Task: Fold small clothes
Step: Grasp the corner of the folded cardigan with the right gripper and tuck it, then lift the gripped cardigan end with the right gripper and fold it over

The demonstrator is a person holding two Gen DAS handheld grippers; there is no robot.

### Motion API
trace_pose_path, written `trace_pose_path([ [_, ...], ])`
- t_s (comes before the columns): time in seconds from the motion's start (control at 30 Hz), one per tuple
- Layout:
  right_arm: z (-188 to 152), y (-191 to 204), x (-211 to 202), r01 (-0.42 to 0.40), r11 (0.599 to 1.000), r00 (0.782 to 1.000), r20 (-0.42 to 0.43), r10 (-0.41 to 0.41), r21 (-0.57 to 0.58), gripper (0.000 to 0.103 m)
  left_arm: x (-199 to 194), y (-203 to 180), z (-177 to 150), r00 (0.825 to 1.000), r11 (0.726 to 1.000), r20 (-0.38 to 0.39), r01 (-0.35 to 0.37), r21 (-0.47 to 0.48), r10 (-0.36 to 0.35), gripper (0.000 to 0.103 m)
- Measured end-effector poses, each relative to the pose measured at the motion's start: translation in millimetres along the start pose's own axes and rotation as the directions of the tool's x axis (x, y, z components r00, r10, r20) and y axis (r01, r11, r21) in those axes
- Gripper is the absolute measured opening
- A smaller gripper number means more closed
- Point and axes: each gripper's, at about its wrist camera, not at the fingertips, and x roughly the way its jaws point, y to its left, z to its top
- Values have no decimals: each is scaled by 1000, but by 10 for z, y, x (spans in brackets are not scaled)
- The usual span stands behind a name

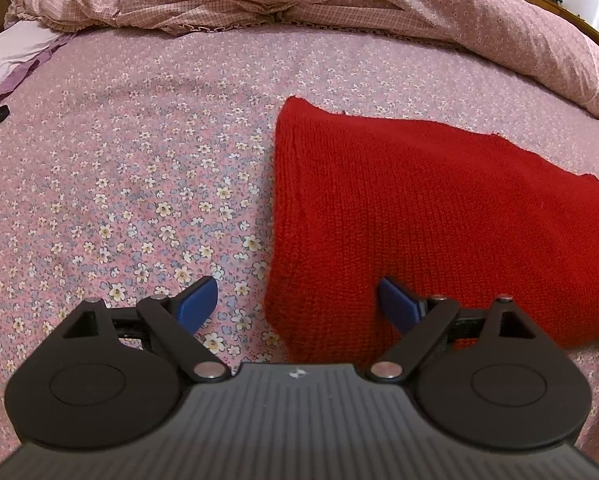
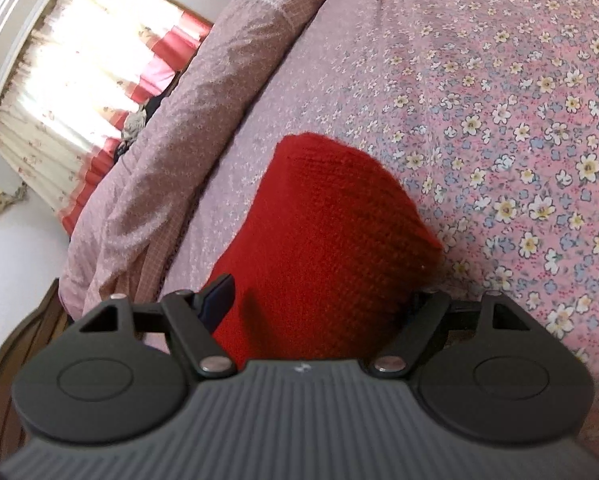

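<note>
Red knit [image 1: 419, 208] lies on the bed [image 1: 139, 160]; left gripper [image 1: 297, 304] fingers apart over its corner, right gripper [image 2: 319, 300] fingers apart around it (grip unclear).

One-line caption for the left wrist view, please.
Open left gripper poised over the near edge of a folded red knit garment lying on a floral bedsheet.

A floral pink bed sheet [image 1: 139, 184], rumpled quilt [image 1: 339, 4], bright curtained window [image 2: 79, 92].
</note>
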Motion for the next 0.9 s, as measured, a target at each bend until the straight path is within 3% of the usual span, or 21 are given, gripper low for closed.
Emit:
trace_pose_path([
  [0.17, 15, -39, 12, 32, 999, 999, 19, -32, 35, 52, -2, 16, 10, 1000, 1000, -5, 6, -4, -6, 91],
  [0.37, 52, -49, -2, 33, 999, 999, 7, -33, -1, 36, -42, 20, 8, 1000, 1000, -3, 5, 6, -5, 91],
  [0.6, 85, 294, -108, 21, 981, 999, 40, -14, -195, 32, -127, 49, 29, 1000, 1000, 2, 5, 21, -5, 91],
  [0.9, 59, 755, -266, -17, 906, 996, 71, 52, -424, 31, -195, 208, 63, 1000, 1000, 0, 11, -2, -11, 91],
])
